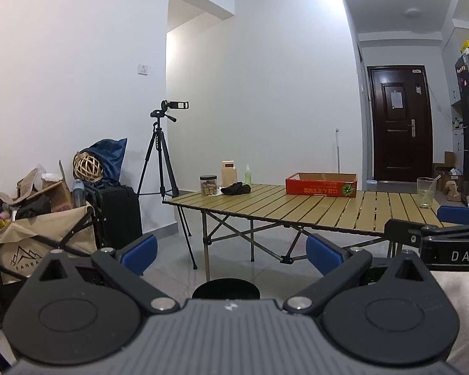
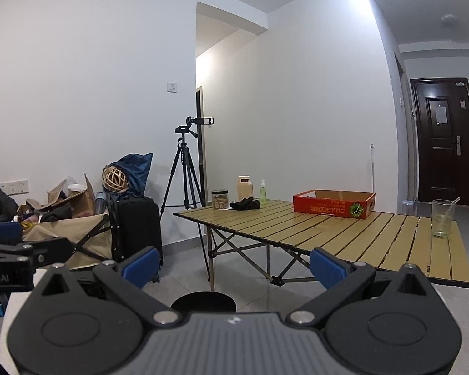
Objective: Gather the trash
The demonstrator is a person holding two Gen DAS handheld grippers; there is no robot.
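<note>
1. One slatted yellow-tan folding tabletop [image 2: 344, 234] on crossed metal legs fills the middle of the room, ahead of both grippers.
2. Left of it, a black suitcase [image 2: 137, 228] stands beside a beige fabric cart [image 1: 47, 237] heaped with cardboard and clutter.
3. A black tripod with a camera [image 2: 187, 172] stands behind the tabletop's far left corner.
4. A shallow red cardboard box [image 2: 334, 207], open-topped, sits on the tabletop toward the far side.
5. The left gripper [image 1: 231, 254] and the right gripper [image 2: 234, 264] hang side by side short of the tabletop, blue-padded jaws spread wide, holding nothing.
6. A clear drinking glass with a straw [image 2: 441, 218] stands near the right end.
7. A black crumpled item [image 2: 245, 203] lies at the far left corner, between a clear lidded jar [image 2: 219, 199] and a green spray bottle [image 2: 263, 193].
</note>
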